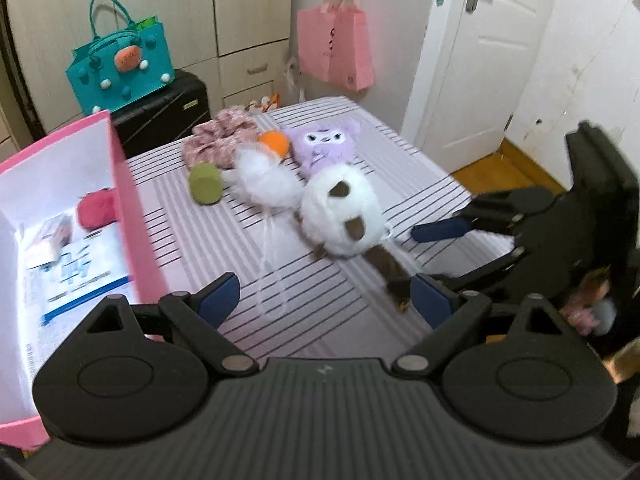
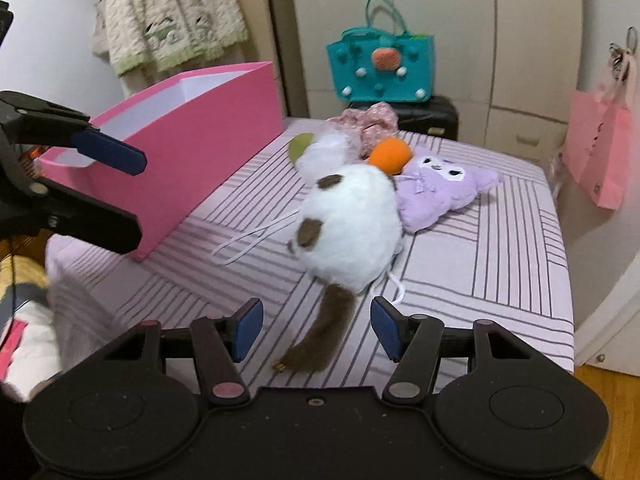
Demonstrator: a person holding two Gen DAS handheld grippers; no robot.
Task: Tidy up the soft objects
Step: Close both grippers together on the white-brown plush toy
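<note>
Right wrist view: right tool (image 2: 316, 330) open astride fluffy white plush toy's brown tail (image 2: 320, 332); tail-only pinch risks slipping, snagging white cord (image 2: 256, 236); left tool (image 1: 324, 300) open, empty.

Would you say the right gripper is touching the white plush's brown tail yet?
Apart. The right wrist view shows the brown tail lying between the right gripper's open pads with striped cloth visible on both sides.

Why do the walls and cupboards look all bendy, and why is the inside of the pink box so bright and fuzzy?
Both wrist views use a fisheye lens, so straight cupboard edges bow near the picture borders. In the left wrist view the pink box sits at the edge, its white inside glaring, its papers smeared; the right gripper looks blurred. In the right wrist view the white plush is fairly sharp, the left gripper dark.
</note>
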